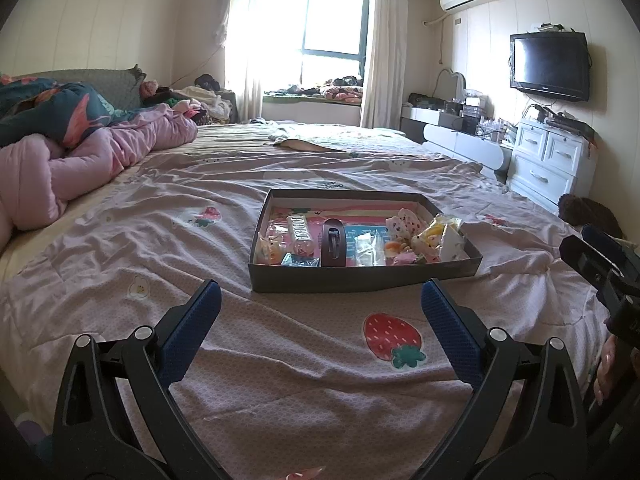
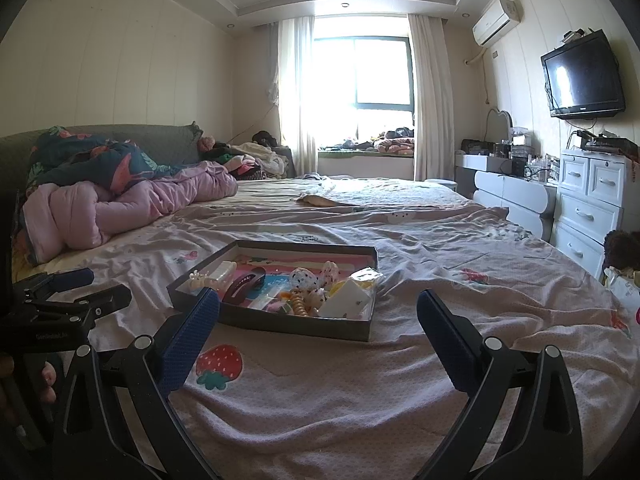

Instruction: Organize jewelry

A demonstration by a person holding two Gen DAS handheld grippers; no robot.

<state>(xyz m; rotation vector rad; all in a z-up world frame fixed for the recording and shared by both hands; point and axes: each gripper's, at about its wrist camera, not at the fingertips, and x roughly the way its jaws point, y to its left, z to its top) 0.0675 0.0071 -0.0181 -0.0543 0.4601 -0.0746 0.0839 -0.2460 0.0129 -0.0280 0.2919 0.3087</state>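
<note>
Mostly the small things are hard to read: the shallow dark box on the pink bedspread holds a jumble of packets, hair ties and trinkets, and few can be told apart. A dark red hair clip lies near the middle of the box, its long axis running away from the left wrist camera, toward the window. A clear clip with printed letters lies just left of it, angled slightly. At the right end, a crinkled plastic packet rises above the box wall and hides what lies behind it.

The left gripper hangs over the bedspread just short of the box, fingers spread wide, holding nothing. The right gripper is likewise spread and empty, its left finger covering the box's near corner. Each gripper's base is cut off by the frame edge.
</note>
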